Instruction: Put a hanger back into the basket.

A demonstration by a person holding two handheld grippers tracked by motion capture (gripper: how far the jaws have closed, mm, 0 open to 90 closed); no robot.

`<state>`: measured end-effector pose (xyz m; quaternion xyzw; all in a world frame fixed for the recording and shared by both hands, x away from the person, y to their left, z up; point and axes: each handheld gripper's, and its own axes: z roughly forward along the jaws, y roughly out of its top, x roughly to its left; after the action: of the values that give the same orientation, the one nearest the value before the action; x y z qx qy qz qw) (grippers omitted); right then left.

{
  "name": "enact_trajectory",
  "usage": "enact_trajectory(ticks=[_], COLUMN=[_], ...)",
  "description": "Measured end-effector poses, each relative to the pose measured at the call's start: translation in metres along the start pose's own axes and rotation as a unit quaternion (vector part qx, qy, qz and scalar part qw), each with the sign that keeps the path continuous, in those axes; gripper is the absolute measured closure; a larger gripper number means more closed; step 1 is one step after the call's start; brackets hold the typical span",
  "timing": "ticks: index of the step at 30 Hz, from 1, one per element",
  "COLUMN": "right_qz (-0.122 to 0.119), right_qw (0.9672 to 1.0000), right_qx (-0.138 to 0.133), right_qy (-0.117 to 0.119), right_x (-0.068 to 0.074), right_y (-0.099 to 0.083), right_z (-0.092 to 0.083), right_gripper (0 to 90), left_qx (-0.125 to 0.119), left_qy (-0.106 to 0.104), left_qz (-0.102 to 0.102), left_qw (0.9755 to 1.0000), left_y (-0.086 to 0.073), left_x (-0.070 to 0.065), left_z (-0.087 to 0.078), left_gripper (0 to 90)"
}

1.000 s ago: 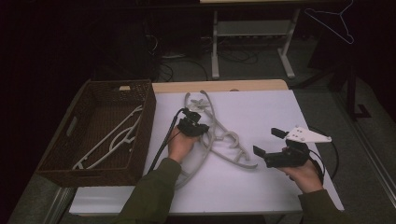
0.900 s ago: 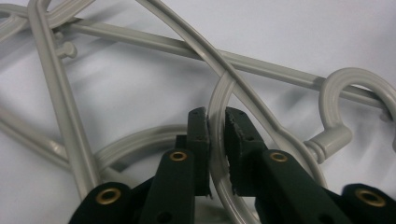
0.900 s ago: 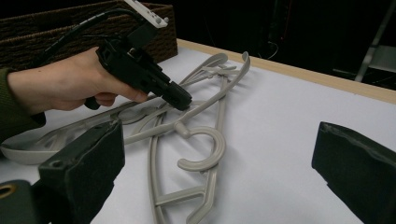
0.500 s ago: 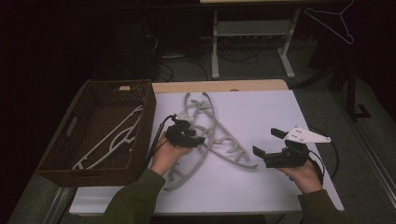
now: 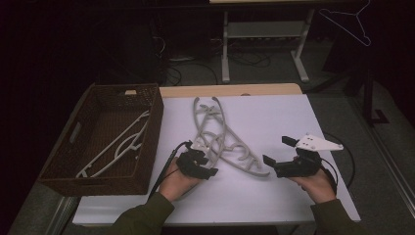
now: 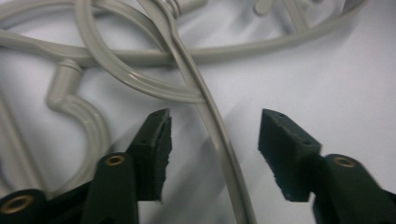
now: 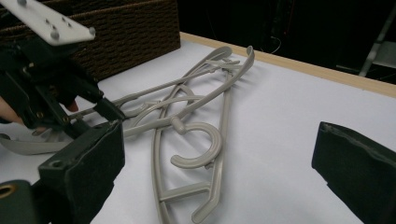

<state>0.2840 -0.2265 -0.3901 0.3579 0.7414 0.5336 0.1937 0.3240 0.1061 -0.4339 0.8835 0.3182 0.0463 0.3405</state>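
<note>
Two spread jaws of my left gripper (image 6: 212,154) straddle one hanger arm (image 6: 219,140); tangled hangers (image 5: 220,137) beyond them could drag along.

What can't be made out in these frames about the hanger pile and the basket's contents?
- Grey hangers: high view, too overlapped for a sure count.
- Hanger arm between the open left gripper pads: left gripper view, both ends cut off by the edges.
- White hangers in the basket: high view, dim and thin; their number is unclear.
- Right gripper: open, holding nothing.
</note>
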Motion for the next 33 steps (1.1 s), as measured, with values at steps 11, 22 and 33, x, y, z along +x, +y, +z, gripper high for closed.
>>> enact_trajectory(ticks=[11,22,33], right_qz=[0.000,0.000,0.000], right_qw=[1.0000,1.0000,1.0000], right_qx=[0.001,0.001,0.002], right_qy=[0.001,0.001,-0.001], right_x=[-0.001,-0.001,-0.001], right_y=[0.000,0.000,-0.001], right_z=[0.001,0.001,0.000], right_gripper=[2.1,2.1,2.1], left_qx=[-0.004,0.002,-0.011], left_qy=[0.006,-0.017,-0.018], left_qz=[0.003,-0.015,-0.003], left_qw=[1.0000,0.9997,0.9998], left_y=[-0.001,0.000,0.008], left_x=[0.006,0.009,0.014], left_z=[0.006,0.003,-0.020], left_gripper=[70.7,77.6,82.0])
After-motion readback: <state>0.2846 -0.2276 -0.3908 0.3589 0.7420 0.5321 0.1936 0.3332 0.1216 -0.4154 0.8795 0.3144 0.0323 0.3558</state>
